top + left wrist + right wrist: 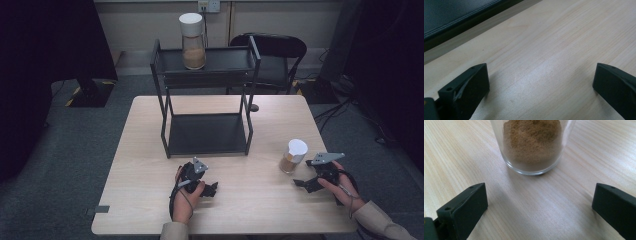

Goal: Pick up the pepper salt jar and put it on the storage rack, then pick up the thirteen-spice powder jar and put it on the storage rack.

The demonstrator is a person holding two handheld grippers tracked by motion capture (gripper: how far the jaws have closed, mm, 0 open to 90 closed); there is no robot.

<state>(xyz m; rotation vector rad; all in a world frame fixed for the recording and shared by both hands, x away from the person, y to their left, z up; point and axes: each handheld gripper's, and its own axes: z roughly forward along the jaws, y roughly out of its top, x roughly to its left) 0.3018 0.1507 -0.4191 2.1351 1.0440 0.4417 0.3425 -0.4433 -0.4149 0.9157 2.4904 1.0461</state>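
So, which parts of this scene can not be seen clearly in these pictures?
- Small jar near the right gripper: in the right gripper view the top edge cuts off its lid and upper part.
- Shelf rack: in the left gripper view just a dark corner, cut by the edge.
- Wall socket: in the high view too small to read.
- Brown powder in the tall jar: its kind cannot be told.

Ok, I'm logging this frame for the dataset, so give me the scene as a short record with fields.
Right gripper: fingers open, aimed at the near jar, not touching it
Near jar: upright on table, white lid, brown powder
Left gripper: fingers open, holding nothing
Rack: black, two tiers
Far jar: on rack's top tier
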